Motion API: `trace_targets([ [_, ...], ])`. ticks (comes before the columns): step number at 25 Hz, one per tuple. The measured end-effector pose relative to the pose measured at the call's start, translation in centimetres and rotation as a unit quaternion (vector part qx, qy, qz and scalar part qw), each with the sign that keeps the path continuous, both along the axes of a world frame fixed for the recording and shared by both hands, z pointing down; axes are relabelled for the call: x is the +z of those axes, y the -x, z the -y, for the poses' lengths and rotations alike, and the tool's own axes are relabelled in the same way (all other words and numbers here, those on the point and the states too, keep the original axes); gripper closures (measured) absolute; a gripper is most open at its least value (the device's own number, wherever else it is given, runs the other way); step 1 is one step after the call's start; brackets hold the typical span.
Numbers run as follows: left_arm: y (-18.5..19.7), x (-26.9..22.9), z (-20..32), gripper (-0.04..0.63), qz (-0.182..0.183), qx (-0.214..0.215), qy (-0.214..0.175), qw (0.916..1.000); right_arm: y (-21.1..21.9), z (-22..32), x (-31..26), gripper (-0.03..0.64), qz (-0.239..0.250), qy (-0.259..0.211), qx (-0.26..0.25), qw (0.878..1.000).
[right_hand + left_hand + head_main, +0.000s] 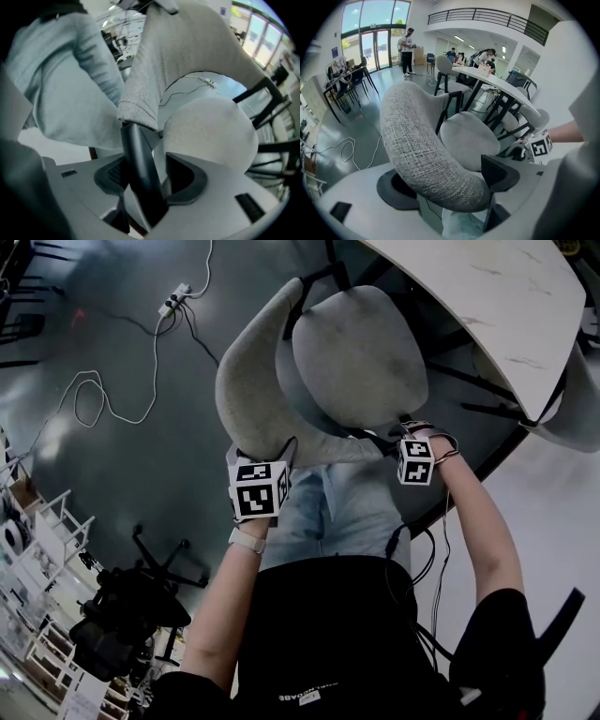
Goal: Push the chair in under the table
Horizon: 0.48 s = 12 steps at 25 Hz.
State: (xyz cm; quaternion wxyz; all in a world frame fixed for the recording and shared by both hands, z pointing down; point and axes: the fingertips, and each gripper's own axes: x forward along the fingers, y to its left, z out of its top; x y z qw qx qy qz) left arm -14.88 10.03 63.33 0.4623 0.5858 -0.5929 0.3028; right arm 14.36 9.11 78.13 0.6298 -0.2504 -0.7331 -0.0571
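While both grippers sit at the grey fabric chair (361,362), we note: left gripper (449,185) jaws wide apart, curved backrest (422,150) loose between them. Right gripper (152,176) is part-open around the chair's black strut (140,168), with a gap showing. The white tabletop (487,296) lies beyond the seat.

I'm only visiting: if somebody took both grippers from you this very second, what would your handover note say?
Left gripper: jaws wide apart, the backrest between them, apparently not clamped.
Right gripper: jaws loosely open round the black frame bar under the backrest's other end.
Chair: faces the table, with most of the seat out from under it.
Done: chair lined up.
Left: probably regrip the backrest and push it in.
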Motion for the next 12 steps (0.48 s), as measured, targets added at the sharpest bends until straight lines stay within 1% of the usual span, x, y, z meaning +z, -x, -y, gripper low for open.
trace_targets([
  [1,0.0,-0.2,-0.4,0.207,-0.009,0.009,0.008,0.9999,0.1,0.2,-0.5,0.394,-0.006,0.013,0.034,0.999],
  [2,0.1,-0.6,-0.7,0.207,-0.013,0.018,0.012,0.9997,0.4,0.5,-1.2,0.351,-0.008,0.021,0.063,0.998],
  [4,0.8,-1.9,-1.3,0.204,-0.002,0.039,0.003,0.9992,1.0,0.9,-3.0,0.314,0.002,0.02,0.094,0.995],
  [7,2.5,-4.1,-0.8,0.199,0.038,0.08,-0.023,0.9958,2.7,1.1,-6.1,0.307,0.047,0.001,0.117,0.992],
  [10,5.5,-6.0,1.5,0.199,0.063,0.09,-0.043,0.993,5.5,-0.1,-9.2,0.307,0.097,-0.001,0.139,0.986],
  [12,7.9,-6.8,3.5,0.199,0.082,0.096,-0.047,0.9909,7.8,-1.8,-10.6,0.307,0.121,0.003,0.14,0.983],
])
